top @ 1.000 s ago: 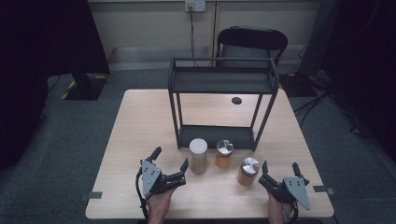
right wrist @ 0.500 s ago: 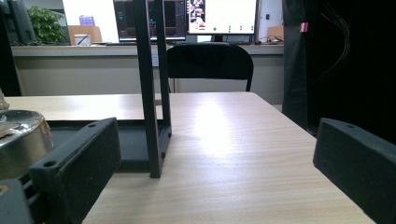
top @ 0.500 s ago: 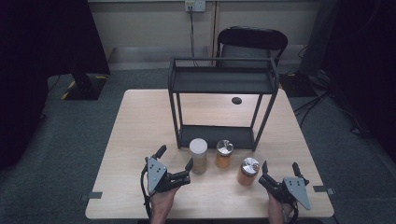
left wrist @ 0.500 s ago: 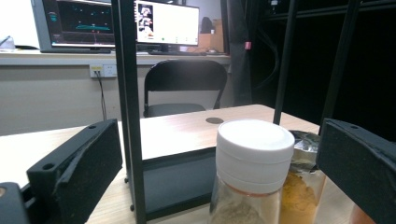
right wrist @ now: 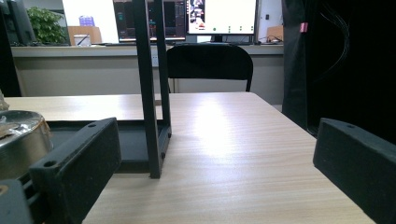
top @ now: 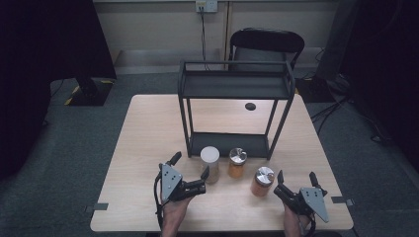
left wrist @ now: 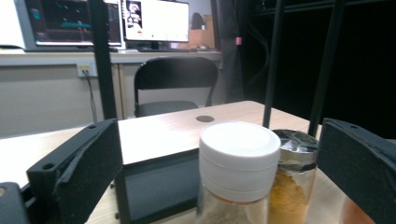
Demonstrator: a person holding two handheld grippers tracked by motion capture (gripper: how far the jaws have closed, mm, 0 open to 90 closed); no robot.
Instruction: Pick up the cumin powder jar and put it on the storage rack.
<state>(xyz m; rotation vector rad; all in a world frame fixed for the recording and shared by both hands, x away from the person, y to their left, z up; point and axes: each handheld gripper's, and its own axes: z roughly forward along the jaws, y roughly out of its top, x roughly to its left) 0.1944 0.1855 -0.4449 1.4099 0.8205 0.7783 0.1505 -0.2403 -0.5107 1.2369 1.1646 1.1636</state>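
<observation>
Near the table's (top: 148, 128) front edge, the left gripper (top: 189, 166) gapes wide beside the white-lidded jar (top: 209, 163) (jar between its jaws, untouched), while the right gripper (top: 295, 178) rests open.

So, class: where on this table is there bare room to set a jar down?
Free: the table left of the rack, and the right edge beyond it. Crowded: the front, where three jars, white-lidded first, stand between the left gripper and right gripper.

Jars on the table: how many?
3. White-lidded jar between the left gripper's open jaws; a silver-lidded jar beside it; another silver-lidded jar nearest the right gripper.
</observation>
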